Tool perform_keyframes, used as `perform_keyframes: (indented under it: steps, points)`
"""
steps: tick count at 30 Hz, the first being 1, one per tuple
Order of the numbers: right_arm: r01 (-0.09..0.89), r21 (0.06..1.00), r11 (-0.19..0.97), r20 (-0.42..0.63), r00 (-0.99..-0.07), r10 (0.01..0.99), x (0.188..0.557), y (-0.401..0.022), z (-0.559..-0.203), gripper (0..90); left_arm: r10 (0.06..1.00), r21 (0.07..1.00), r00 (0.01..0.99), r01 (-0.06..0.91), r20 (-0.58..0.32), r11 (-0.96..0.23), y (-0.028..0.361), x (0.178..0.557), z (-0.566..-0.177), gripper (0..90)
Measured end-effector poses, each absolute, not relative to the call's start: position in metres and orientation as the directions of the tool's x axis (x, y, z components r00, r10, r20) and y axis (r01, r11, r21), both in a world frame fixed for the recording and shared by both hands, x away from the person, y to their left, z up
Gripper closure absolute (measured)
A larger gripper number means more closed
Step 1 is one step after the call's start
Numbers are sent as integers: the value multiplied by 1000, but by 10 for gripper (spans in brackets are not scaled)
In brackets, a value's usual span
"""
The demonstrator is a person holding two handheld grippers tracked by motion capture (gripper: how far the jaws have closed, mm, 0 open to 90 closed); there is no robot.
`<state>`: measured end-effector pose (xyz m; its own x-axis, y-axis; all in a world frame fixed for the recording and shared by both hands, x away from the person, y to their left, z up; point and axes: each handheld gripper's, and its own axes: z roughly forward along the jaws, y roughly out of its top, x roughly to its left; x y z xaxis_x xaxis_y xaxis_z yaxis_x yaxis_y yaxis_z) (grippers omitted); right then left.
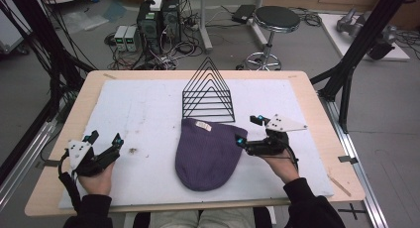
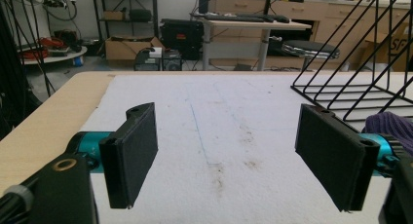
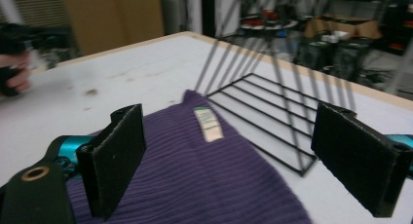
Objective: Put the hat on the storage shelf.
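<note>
Left tool (image 1: pixel 105 139) and right tool (image 1: pixel 248 130), both jaws wide apart.

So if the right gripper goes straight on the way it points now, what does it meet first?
Probably the purple hat: the right gripper has open jaws just above the hat, with the black wire rack behind it. Depth is hard to judge.

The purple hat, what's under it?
The purple hat lies flat on the white mat. Anything beneath the hat is covered, so that cannot be told.
</note>
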<state>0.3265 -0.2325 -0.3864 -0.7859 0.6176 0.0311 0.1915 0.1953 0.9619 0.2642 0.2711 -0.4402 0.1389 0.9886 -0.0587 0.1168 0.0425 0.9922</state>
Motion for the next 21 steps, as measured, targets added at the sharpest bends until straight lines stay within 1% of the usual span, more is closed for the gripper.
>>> perform_keyframes:
  steps: [4,9,21]
  points:
    - [171,955,243,11,-838,545,325,-221,-386,120,989,992,139,117,-58,42,272,264,-440,237]
    - [162,937,311,-6,-879,477,323,-204,-388,120,989,992,137,116,-58,43,272,264,-440,237]
    - [123,914,387,-36,-925,379,318,-182,-394,120,988,991,141,121,-68,51,273,264,-441,237]
